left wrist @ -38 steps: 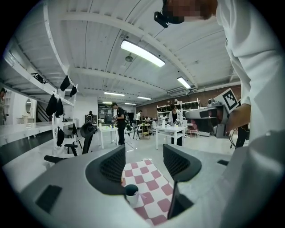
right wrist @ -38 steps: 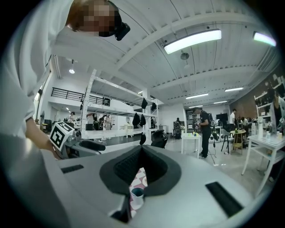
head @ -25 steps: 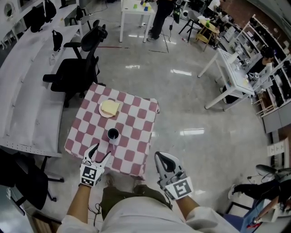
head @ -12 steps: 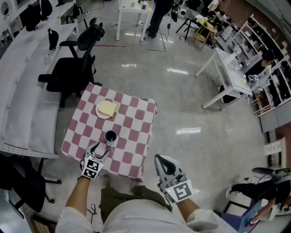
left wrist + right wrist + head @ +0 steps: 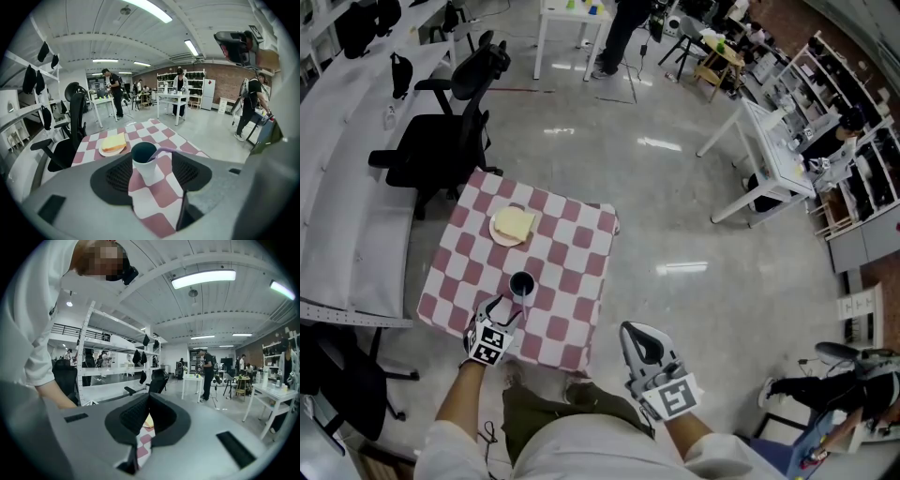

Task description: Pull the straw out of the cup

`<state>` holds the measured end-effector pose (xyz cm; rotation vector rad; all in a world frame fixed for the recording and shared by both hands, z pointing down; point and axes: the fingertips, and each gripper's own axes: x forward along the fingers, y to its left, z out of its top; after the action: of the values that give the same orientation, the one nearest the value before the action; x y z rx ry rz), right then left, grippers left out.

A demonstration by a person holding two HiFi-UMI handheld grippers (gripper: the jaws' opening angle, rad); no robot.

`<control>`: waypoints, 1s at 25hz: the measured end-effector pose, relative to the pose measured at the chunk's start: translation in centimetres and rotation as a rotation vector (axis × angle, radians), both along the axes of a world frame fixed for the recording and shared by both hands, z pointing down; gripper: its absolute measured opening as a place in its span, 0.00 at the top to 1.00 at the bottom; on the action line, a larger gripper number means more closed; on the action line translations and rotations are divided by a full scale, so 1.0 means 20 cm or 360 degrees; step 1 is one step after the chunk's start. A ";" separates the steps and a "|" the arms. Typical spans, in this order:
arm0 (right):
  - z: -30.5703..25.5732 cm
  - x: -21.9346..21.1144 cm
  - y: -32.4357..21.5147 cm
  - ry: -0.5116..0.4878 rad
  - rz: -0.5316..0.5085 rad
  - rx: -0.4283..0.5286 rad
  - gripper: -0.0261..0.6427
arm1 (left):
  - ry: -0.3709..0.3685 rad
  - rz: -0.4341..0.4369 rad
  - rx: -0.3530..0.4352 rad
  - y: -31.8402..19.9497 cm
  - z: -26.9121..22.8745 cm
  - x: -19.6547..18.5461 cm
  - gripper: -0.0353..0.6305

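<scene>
"Looking along the left gripper (image 5: 506, 310), how did its jaws stand?"

"Wide apart, with nothing clamped. The white paper cup with the dark inside (image 5: 144, 161) stood upright in the gap between them, and neither pad pressed on it. From the head view it sat just beyond the jaw tips."

"And the thin lilac straw (image 5: 162, 151)?"

"It was in the cup, leaning over the rim toward the right-hand jaw. Whether its free end touched that jaw I couldn't tell."

"Where was the cup on the table?"

"On the red-and-white checked tablecloth (image 5: 574, 251), toward the near edge. Farther back lay a round white plate (image 5: 496, 234) carrying a pale yellow square slice (image 5: 514, 223), well apart from the cup."

"What about the right gripper (image 5: 639, 335)?"

"Its jaws were drawn together at the tips, leaving only a slim wedge between the pads, and they held nothing. It hung off the table, beside the near right corner and over the shiny grey floor (image 5: 675, 216)."

"Anything else close by?"

"A black office chair (image 5: 439, 142) stood at the far left corner of the table."
</scene>
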<state>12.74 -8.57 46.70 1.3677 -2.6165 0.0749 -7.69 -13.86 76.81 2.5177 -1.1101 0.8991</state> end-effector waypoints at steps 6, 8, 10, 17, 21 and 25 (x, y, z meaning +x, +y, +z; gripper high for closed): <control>0.02 -0.02 -0.03 0.0019 -0.0018 -0.0008 0.96 | -0.0029 0.0026 -0.0022 -0.05 0.08 0.04 0.55; 0.03 -0.02 -0.04 0.0022 -0.0018 -0.0017 0.96 | -0.0048 0.0041 -0.0031 -0.06 0.11 0.06 0.55; 0.05 -0.01 -0.04 0.0030 -0.0003 -0.0056 0.96 | -0.0064 0.0062 -0.0040 -0.06 0.14 0.08 0.55; 0.05 0.01 -0.04 0.0040 -0.0011 -0.0054 0.96 | -0.0071 0.0066 -0.0068 -0.08 0.20 0.14 0.58; 0.05 0.01 -0.05 0.0050 -0.0013 -0.0039 0.96 | -0.0069 0.0066 -0.0070 -0.11 0.22 0.14 0.59; 0.05 0.01 -0.04 0.0040 -0.0013 -0.0039 0.96 | -0.0066 0.0068 -0.0066 -0.11 0.22 0.15 0.62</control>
<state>12.92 -9.40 47.77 1.3414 -2.5916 0.0880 -4.69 -16.10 81.21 2.5090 -1.0424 0.9794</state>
